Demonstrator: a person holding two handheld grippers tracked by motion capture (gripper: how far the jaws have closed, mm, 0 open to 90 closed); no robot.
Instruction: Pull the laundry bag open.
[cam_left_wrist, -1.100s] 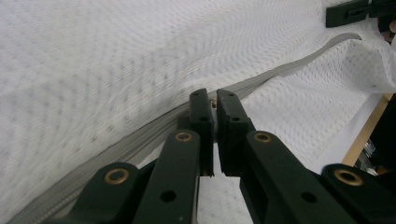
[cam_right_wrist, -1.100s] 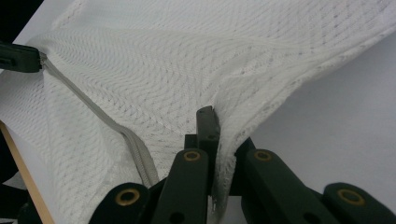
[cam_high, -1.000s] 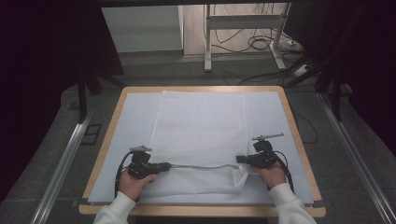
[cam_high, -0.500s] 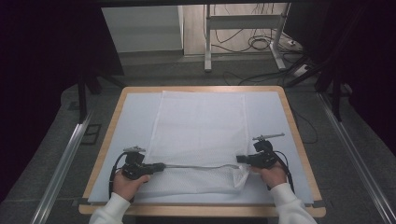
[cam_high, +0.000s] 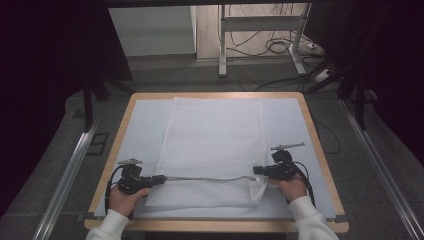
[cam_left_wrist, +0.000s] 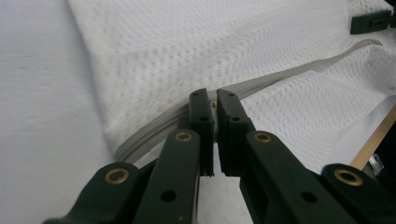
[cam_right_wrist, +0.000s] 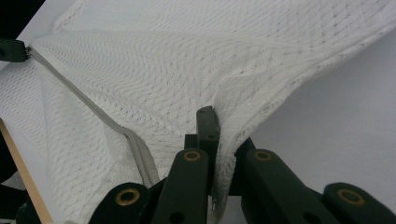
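A white mesh bag (cam_high: 212, 135) lies flat on the table's pale mat (cam_high: 142, 130), with a grey zipper (cam_high: 205, 178) running across its near end. My left gripper (cam_high: 162, 178) is at the zipper's left end, off the bag's left edge. In the left gripper view, my left gripper (cam_left_wrist: 215, 100) is shut on the small metal zipper pull (cam_left_wrist: 214, 105). My right gripper (cam_high: 256, 170) is at the bag's near right corner. In the right gripper view, my right gripper (cam_right_wrist: 218, 125) is shut on a raised fold of mesh (cam_right_wrist: 233, 107) beside the zipper (cam_right_wrist: 135, 140).
The wooden table rim (cam_high: 320, 150) frames the mat. Metal rails (cam_high: 70, 170) run along the floor on both sides. A desk frame (cam_high: 260, 30) and cables (cam_high: 280, 47) stand on the floor beyond the far edge.
My left gripper has slid to the left along the zipper line, past the bag's left edge. The right gripper and the bag's corner have stayed put.
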